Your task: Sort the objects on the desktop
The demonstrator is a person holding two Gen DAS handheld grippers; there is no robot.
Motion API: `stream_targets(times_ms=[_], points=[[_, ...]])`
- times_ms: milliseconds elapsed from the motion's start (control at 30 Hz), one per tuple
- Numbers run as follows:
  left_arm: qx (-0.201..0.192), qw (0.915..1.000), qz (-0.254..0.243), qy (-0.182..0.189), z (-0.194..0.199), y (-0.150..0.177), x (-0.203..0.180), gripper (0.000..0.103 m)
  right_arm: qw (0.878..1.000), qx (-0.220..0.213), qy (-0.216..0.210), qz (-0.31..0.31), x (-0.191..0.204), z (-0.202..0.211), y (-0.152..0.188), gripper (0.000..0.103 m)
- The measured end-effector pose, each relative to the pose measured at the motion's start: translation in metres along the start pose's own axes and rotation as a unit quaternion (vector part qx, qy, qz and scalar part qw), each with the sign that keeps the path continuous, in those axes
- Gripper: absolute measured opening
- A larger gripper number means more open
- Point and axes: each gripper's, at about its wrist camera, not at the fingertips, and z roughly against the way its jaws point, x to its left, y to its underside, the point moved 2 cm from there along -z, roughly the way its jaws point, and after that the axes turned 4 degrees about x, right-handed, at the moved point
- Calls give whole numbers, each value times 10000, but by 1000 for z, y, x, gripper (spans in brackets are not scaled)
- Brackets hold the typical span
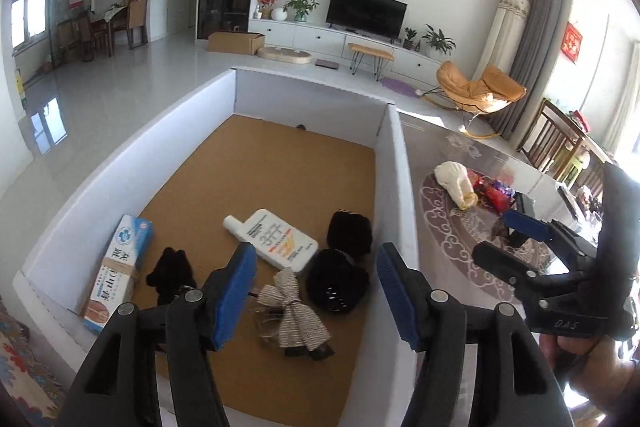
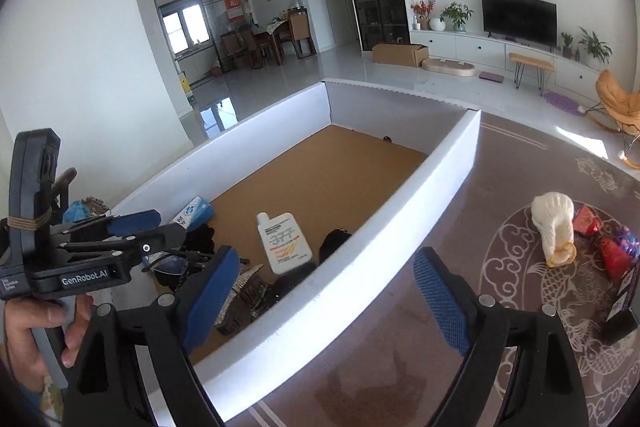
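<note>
In the box [image 1: 404, 163], the bottle [image 1: 276, 241] lies mid-floor, the carton [image 1: 116, 271] against the left wall, the bow [image 1: 294, 311] nearer than the bottle; the wrapped bundle [image 1: 454, 181] lies outside, right of the box

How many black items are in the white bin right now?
3: one beside the toothpaste box, one right of the lotion bottle, one nearer the camera. Others may hide behind the fingers.

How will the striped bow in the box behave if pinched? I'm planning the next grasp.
The striped bow looks like soft fabric, so it will probably flop and crush rather than hold shape. It seems light for its size. Lying flat on the cork floor, it is unlikely to roll.
</note>
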Motion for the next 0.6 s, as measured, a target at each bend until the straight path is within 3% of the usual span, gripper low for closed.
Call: stream_targets(times_ms=[67,100,167,233,333,500,600], points=[[-173,9980,-272,549,9,3,-50,92,9990,18,447,-16,-39,20,26,95],[-203,9957,-376,823,9,8,-74,99,9976,97,683,-55,-59,27,40,95],[21,9894,-508,1363,-3,23,-118,103,9924,401,1149,-196,-103,39,69,95],[463,9834,-643,1630,-32,44,-158,103,9835,769,1590,-397,-146,51,98,95],[962,9808,-946,1405,-85,71,-198,103,9682,1053,2124,-796,-201,75,137,95],[981,9835,-1344,709,-139,80,-220,103,9515,1076,2411,-1579,-246,103,169,95],[990,9840,-1417,435,-156,76,-210,103,9468,1075,2445,-1795,-255,104,175,95]])
